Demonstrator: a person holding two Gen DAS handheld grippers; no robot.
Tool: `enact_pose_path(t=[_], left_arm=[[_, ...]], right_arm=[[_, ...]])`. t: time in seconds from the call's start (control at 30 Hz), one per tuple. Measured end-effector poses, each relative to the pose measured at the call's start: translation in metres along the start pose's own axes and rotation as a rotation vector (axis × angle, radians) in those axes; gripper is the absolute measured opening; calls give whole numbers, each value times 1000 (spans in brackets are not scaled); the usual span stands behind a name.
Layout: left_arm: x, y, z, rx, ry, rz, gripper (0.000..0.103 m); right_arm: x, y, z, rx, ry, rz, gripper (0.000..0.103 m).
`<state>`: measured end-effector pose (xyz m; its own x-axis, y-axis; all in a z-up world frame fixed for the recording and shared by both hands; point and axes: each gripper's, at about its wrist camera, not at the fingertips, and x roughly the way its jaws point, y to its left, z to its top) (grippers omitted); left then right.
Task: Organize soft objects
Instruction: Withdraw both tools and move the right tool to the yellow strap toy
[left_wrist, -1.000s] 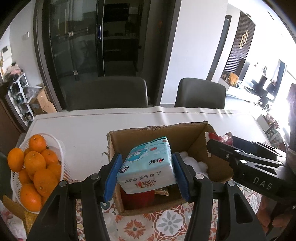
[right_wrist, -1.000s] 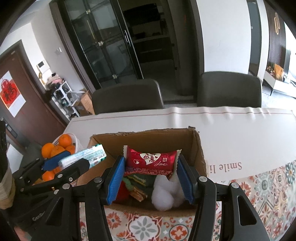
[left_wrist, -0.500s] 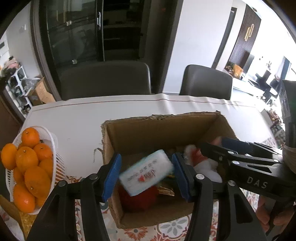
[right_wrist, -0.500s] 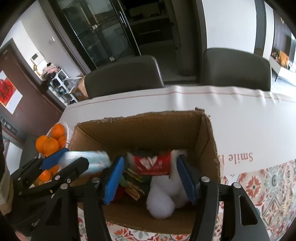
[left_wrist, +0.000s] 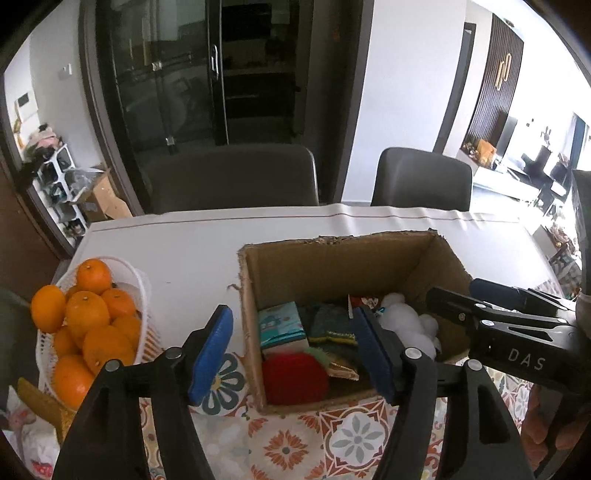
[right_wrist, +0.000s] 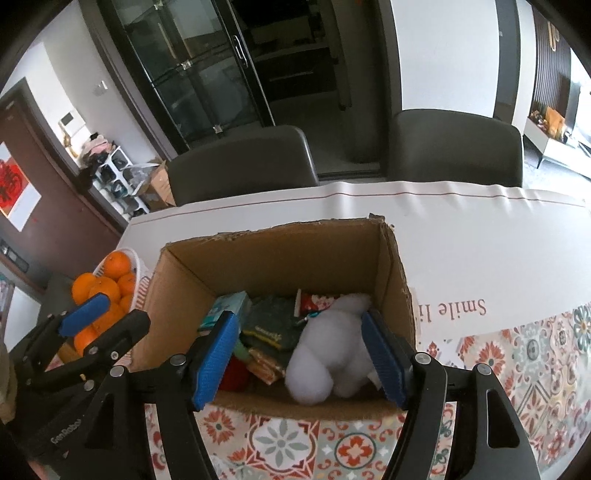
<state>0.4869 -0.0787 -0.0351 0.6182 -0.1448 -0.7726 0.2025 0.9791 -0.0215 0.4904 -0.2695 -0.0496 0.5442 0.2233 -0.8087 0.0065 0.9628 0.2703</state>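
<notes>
An open cardboard box (left_wrist: 332, 258) (right_wrist: 288, 254) stands on the table. Inside lie a light-blue tissue pack (left_wrist: 282, 328) (right_wrist: 225, 308), a red snack packet (right_wrist: 317, 302) standing on edge at the back, a white plush toy (left_wrist: 410, 325) (right_wrist: 332, 350), a dark green cloth (left_wrist: 332, 325) (right_wrist: 275, 325) and a red soft object (left_wrist: 295, 376). My left gripper (left_wrist: 291, 354) is open and empty, over the box's near left corner. My right gripper (right_wrist: 299, 362) is open and empty, above the box's near side, with the plush between its jaws' line of sight.
A white basket of oranges (left_wrist: 85, 325) (right_wrist: 107, 288) stands left of the box. A patterned cloth (left_wrist: 288, 443) covers the near table, a white cloth (right_wrist: 480, 251) the far part. Two dark chairs (left_wrist: 236, 177) stand behind the table.
Both grippers opened. The tissue pack dropped from my left gripper into the box's left side; the red snack packet dropped from my right gripper into the box's back. Both grippers tilted down.
</notes>
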Motion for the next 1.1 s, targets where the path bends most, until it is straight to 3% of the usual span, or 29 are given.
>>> enact_pose_path(t=[0.27, 0.5, 0.67, 0.8, 1.1], left_arm=[[-38, 9, -20, -40, -39, 55, 80], [-73, 15, -49, -57, -62, 120, 99], [-98, 17, -74, -60, -73, 179, 103], [-112, 19, -98, -60, -76, 243, 103], [-118, 30, -155, -108, 18, 305, 103]], right_arm=[[-34, 18, -22, -57, -44, -28, 70], [-57, 32, -52, -103, -44, -21, 70], [-70, 40, -77, -132, -24, -5, 72], [-75, 45, -98, -164, -6, -17, 79], [-71, 62, -141, -269, 67, -16, 80]])
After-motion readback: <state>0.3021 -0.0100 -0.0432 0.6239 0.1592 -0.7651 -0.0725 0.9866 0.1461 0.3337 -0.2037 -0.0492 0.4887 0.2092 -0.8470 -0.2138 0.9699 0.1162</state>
